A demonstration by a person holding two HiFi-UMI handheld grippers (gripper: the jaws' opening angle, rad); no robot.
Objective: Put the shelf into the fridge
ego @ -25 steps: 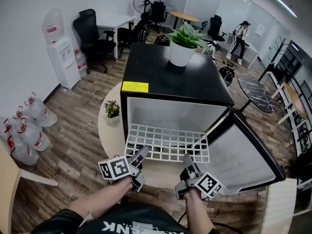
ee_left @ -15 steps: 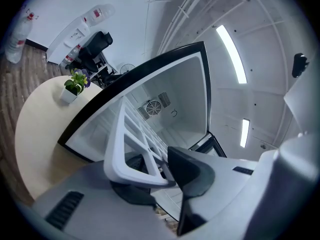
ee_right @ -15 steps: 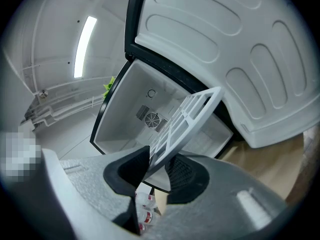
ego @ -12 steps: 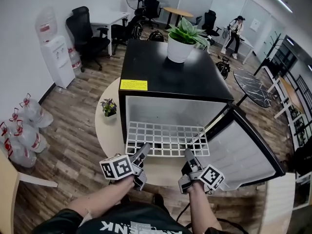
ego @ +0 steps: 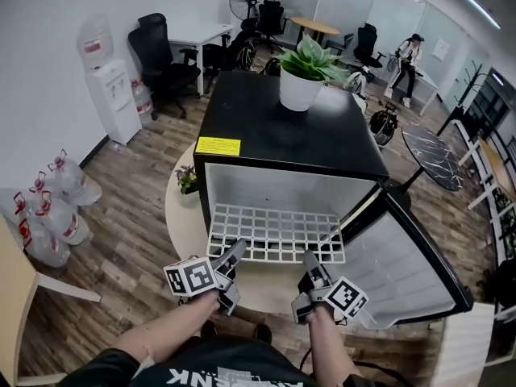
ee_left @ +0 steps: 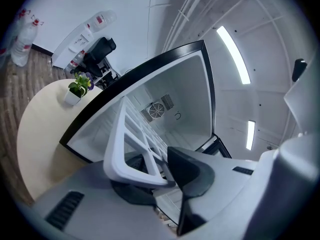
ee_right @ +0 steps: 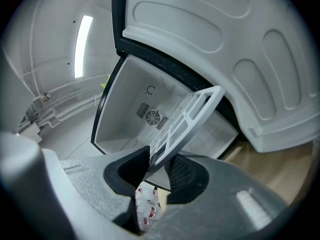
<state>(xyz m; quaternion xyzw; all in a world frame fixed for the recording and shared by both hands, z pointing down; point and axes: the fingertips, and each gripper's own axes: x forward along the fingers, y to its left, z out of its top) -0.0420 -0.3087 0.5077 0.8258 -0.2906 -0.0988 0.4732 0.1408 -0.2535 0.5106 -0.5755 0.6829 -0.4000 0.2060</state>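
Observation:
A white wire-grid shelf [ego: 274, 234] lies flat at the mouth of the small black fridge [ego: 286, 131], its far part inside the white cavity and its near edge sticking out. My left gripper [ego: 232, 253] is shut on the shelf's near left corner [ee_left: 131, 149]. My right gripper [ego: 310, 263] is shut on the near right edge [ee_right: 184, 121]. The fridge door [ego: 403, 264] hangs open to the right. Both gripper views look into the cavity, with a fan vent [ee_right: 151, 117] on the back wall.
The fridge stands on a round beige table [ego: 181, 216] with a small potted flower [ego: 188, 179] at its left. A large potted plant [ego: 305, 75] sits on the fridge top. Water bottles [ego: 48, 216] lie on the wood floor at left; a water dispenser [ego: 113, 87] stands by the wall.
The shelf has slid a little further into the fridge with both grippers still holding it. The head view has shifted slightly.

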